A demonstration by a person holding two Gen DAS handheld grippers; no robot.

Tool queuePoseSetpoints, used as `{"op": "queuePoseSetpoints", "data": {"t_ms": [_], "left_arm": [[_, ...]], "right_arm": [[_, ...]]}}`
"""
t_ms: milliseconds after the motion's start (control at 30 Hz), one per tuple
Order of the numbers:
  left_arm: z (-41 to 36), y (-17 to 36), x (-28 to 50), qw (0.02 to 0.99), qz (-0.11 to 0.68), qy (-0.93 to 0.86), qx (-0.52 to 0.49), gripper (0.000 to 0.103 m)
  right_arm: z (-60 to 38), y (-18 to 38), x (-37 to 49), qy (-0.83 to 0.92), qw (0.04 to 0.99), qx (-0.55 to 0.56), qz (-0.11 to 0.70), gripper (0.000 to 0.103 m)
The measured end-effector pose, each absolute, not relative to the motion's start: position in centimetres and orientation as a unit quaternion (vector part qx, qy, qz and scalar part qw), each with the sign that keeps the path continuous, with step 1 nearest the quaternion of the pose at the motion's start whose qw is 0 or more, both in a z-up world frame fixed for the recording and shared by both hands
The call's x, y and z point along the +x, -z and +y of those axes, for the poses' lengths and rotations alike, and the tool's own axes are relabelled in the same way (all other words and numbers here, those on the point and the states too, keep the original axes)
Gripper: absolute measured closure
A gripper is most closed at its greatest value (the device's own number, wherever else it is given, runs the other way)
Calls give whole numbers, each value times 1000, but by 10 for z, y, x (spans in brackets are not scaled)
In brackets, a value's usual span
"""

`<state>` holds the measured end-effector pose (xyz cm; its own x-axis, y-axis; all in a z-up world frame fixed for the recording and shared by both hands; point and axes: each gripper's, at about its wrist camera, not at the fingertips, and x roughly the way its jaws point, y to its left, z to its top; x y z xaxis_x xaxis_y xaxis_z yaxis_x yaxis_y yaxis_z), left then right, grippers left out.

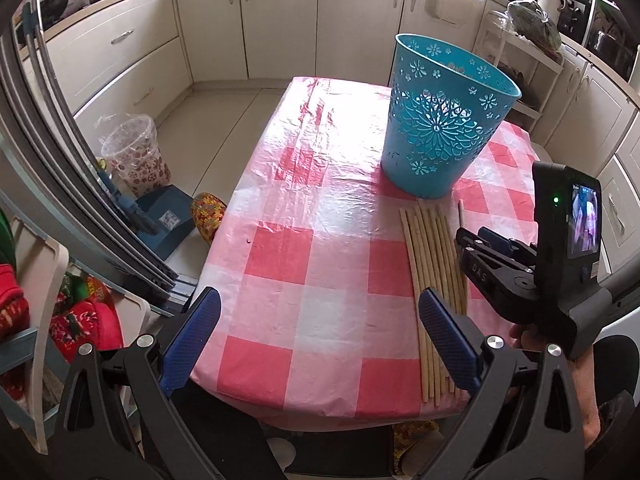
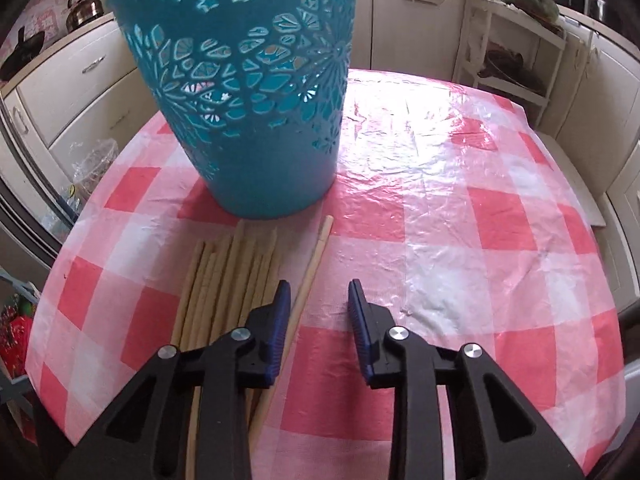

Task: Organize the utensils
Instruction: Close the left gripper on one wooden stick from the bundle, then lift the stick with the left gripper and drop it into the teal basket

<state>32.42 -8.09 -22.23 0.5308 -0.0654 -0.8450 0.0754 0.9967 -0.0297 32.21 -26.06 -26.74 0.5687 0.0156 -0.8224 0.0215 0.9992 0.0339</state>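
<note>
Teal basket (image 1: 440,120) upright, contents unseen; chopsticks (image 2: 224,280) beside; both grippers spread.

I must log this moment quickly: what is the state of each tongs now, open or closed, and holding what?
Left tongs: open, holding nothing.
Right tongs: open, holding nothing; the single chopstick lies just inside its left finger.

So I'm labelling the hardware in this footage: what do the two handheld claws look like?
Both match: black plastic linkage frames with silver pivot bolts and dark blue ribbed pads. The left claw shows this up close. The right claw looks the same; in the left wrist view its body is embossed "DAS" and carries a small black camera with a lit screen and green LED. No cables or sleeves visible.
</note>
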Motion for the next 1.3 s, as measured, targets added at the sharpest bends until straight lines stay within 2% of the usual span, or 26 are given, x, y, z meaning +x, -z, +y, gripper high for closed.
{"op": "queuePoseSetpoints", "data": {"t_ms": [67, 133, 200, 367, 667, 833, 900, 933, 1000, 1133, 1233, 1300], "left_arm": [[-87, 230, 332, 872, 488, 46, 7, 8], [-97, 239, 342, 867, 494, 57, 8, 8], [-104, 248, 352, 862, 504, 64, 7, 14], [-122, 279, 378, 836, 542, 83, -17, 29], [-141, 300, 397, 837, 545, 51, 29, 32], [-151, 300, 400, 839, 539, 45, 57, 39], [-155, 298, 402, 841, 534, 61, 60, 58], [-158, 297, 401, 841, 533, 65, 64, 63], [-163, 295, 403, 841, 530, 88, 65, 94], [-166, 293, 403, 839, 527, 111, 74, 98], [-139, 279, 400, 848, 517, 114, 36, 98], [-117, 249, 394, 866, 485, 117, -6, 98]], "right_arm": [[-259, 266, 323, -22, 882, -13, 471, 92], [-256, 264, 326, -48, 873, -52, 483, 92], [-263, 262, 326, -68, 862, -64, 498, 95], [-297, 263, 319, -90, 856, 7, 509, 95], [-307, 261, 317, -90, 861, 29, 500, 95], [-306, 263, 327, -89, 861, 24, 499, 95], [-306, 264, 327, -89, 862, 20, 498, 95], [-304, 263, 327, -89, 863, 16, 497, 95], [-298, 263, 328, -87, 865, 6, 494, 95], [-294, 264, 330, -83, 869, -4, 487, 95], [-296, 265, 331, -83, 869, 7, 488, 95], [-298, 264, 331, -83, 869, 12, 488, 95]]}}
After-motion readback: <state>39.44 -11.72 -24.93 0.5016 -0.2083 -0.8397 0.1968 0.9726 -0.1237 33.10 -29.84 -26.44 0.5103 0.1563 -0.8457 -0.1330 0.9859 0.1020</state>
